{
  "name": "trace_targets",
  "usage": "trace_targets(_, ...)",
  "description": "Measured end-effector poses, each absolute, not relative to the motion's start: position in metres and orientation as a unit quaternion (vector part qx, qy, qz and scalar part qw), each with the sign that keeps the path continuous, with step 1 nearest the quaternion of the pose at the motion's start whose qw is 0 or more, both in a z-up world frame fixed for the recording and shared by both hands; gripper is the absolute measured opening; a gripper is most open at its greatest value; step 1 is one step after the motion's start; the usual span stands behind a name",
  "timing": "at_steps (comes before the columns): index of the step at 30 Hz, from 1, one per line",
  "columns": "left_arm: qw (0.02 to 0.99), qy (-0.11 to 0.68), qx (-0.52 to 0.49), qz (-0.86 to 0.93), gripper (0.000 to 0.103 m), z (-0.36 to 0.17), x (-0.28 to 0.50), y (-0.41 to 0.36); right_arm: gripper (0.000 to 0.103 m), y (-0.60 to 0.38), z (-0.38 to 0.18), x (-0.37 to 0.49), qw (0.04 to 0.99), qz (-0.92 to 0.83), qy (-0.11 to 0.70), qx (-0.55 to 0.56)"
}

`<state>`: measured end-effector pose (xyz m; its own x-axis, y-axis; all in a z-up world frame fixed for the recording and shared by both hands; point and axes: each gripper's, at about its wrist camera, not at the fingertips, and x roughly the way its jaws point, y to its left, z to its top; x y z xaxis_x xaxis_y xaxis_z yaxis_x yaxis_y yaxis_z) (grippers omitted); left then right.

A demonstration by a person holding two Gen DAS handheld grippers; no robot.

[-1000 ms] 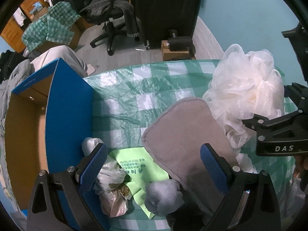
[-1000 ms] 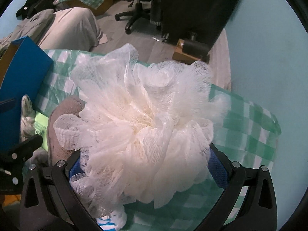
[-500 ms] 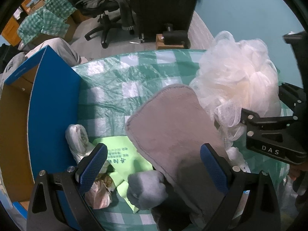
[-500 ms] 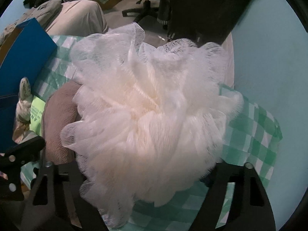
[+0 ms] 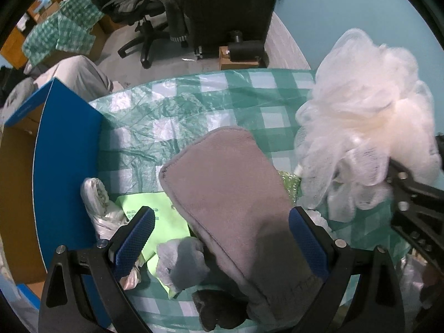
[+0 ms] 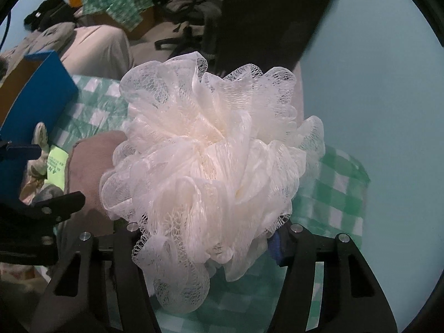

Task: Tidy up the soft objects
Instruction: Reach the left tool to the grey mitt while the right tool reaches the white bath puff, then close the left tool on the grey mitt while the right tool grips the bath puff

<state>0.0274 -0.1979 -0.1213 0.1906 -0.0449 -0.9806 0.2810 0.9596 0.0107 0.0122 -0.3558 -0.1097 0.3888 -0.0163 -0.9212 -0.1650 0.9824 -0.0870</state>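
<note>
My right gripper [image 6: 208, 238] is shut on a white mesh bath pouf [image 6: 211, 152] and holds it above the green checked cloth; the pouf hides the fingertips. The pouf also shows in the left wrist view [image 5: 366, 127], at the right. My left gripper [image 5: 219, 238] is open above a grey-brown plush mitt [image 5: 236, 194] that lies on the table, with its cuff between the jaws and not touching the pads. The mitt shows in the right wrist view [image 6: 91, 172] at the left. A small grey soft lump [image 5: 183, 263] lies beside the mitt.
A blue cardboard box [image 5: 55, 172] stands open at the left of the table. A knotted white plastic bag [image 5: 97, 202] and a lime green paper sheet [image 5: 149, 216] lie next to it. The green checked tablecloth [image 5: 172, 116] covers the table. An office chair [image 5: 147, 8] stands beyond.
My right gripper has closed on the pouf and lifted it up and toward the camera. The left gripper has shifted a little right and forward over the mitt.
</note>
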Motion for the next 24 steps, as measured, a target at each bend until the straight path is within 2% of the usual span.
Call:
trace_targets(13,0.743,0.644,0.163,-0.075,0.097,-0.152,0.023,-0.233,0.06,-0.38,-0.103,-0.016,0.835,0.016,0.547,-0.056)
trace_targets(17,0.738,0.657,0.134,-0.078,0.08,-0.157,0.017,-0.233,0.06,-0.384,-0.104,-0.026,0.834,0.014,0.548,-0.055)
trace_targets(19,0.738,0.659,0.115,-0.086,0.066,-0.157,0.014,-0.232,0.06,-0.387,-0.104,-0.03,0.834,0.015,0.549,-0.053)
trace_targets(21,0.736,0.662,0.104,-0.095,0.046,-0.157,0.011,-0.233,0.06,-0.387,-0.103,-0.031,0.834,0.016,0.549,-0.051)
trace_targets(24,0.74,0.657,0.104,-0.105,0.028,-0.152,0.006,-0.237,0.059,-0.39,-0.102,-0.033,0.835,0.017,0.547,-0.05)
